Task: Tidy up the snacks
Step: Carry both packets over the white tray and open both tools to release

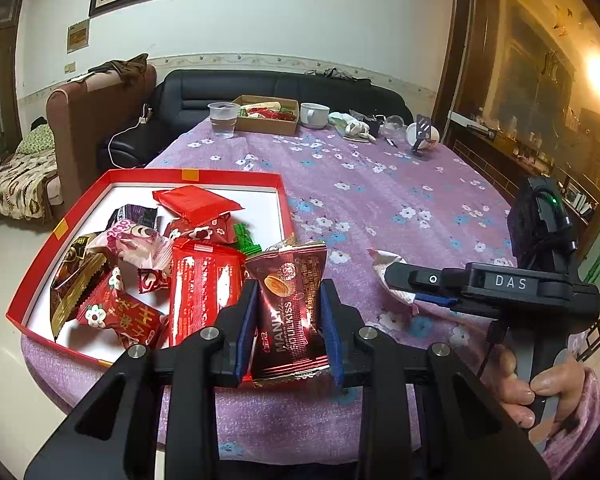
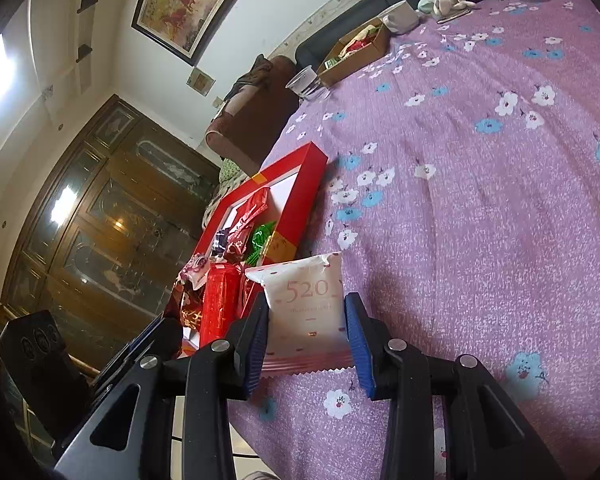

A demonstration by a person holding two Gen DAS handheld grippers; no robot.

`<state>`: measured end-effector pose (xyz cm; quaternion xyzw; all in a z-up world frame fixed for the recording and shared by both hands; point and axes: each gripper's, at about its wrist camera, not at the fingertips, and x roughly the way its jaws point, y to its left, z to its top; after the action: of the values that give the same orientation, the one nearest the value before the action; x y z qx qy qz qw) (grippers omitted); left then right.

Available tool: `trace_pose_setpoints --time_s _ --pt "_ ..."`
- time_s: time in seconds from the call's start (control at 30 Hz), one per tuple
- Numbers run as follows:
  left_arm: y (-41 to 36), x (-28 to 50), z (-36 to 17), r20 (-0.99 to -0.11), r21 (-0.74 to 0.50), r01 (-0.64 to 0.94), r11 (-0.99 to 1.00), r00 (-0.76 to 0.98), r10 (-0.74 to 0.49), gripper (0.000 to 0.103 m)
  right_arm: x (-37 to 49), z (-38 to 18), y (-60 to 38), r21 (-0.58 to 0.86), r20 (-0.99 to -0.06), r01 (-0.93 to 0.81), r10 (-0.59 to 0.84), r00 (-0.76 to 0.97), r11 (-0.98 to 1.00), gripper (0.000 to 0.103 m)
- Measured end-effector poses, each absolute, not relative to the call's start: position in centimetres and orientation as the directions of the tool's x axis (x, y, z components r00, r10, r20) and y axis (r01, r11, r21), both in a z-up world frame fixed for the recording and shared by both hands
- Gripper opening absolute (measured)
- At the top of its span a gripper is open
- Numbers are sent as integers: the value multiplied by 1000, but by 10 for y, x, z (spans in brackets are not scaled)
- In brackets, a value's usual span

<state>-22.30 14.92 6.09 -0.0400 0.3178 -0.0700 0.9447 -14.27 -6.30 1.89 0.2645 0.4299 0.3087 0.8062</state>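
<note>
My left gripper is shut on a dark red almond chocolate packet, held just off the near right corner of the red snack box. The box holds several wrapped snacks, mostly red, one pink and one green. My right gripper is shut on a white packet marked 520, a little above the purple cloth, right of the red box. In the left wrist view the right gripper points left with the white packet in its jaws, a hand on its handle.
A purple flowered tablecloth covers the table. At the far edge stand a plastic cup, a brown cardboard box of snacks, a white mug and small clutter. A black sofa lies behind; a brown armchair is at left.
</note>
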Motion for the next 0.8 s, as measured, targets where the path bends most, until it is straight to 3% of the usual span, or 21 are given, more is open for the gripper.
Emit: trace_pose_setpoints --time_s 0.8 --pt "178 -222 65 -585 -142 43 989 802 -119 28 -155 41 -30 691 -495 -364 776 391 624 38"
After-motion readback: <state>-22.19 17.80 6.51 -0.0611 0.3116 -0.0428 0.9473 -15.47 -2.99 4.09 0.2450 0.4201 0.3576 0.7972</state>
